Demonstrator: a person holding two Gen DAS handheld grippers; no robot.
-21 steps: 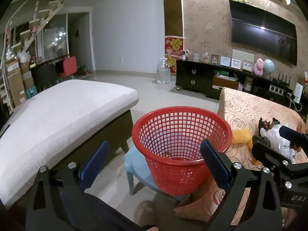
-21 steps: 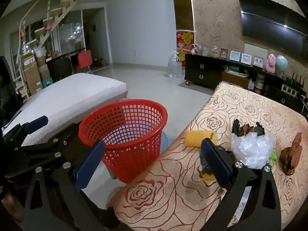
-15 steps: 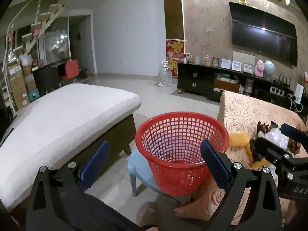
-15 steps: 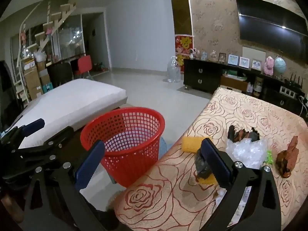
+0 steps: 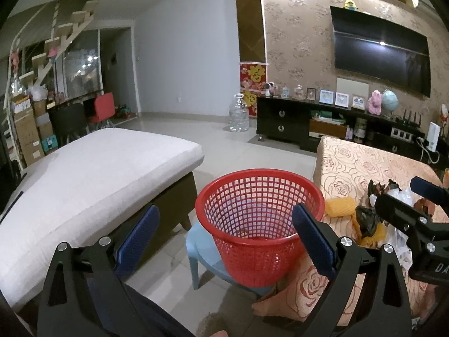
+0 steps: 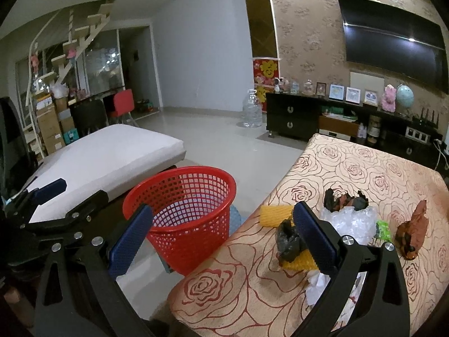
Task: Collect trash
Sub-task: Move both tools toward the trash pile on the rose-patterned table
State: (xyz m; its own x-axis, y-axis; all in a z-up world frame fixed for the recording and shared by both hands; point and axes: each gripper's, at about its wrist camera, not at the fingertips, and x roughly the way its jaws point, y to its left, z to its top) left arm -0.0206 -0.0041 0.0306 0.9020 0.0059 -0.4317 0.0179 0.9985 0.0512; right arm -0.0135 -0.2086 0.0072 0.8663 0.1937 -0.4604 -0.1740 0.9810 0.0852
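Observation:
A red mesh basket [image 5: 259, 224] stands on a low blue stool [image 5: 207, 258] beside the table; it also shows in the right wrist view [image 6: 185, 213]. Trash lies on the rose-patterned tablecloth [image 6: 350, 168]: yellow foam nets [image 6: 272, 215], a black crumpled scrap [image 6: 287, 243], clear crumpled plastic [image 6: 350, 219], dark scraps [image 6: 345, 199], a brown scrap [image 6: 412, 230] and a green bit [image 6: 383, 229]. My left gripper [image 5: 224, 238] is open and empty, held in front of the basket. My right gripper [image 6: 221, 241] is open and empty near the table's left edge, its right finger beside the black scrap.
A white cushioned bench [image 5: 84, 179] stands left of the basket. A dark TV cabinet [image 5: 322, 123] with frames and toys runs along the back wall under a wall TV [image 5: 378, 50]. A water jug [image 5: 238, 118] stands on the tiled floor.
Both grippers have drawn back and risen a little, so the basket and the trash look smaller and lower. Nothing was picked up.

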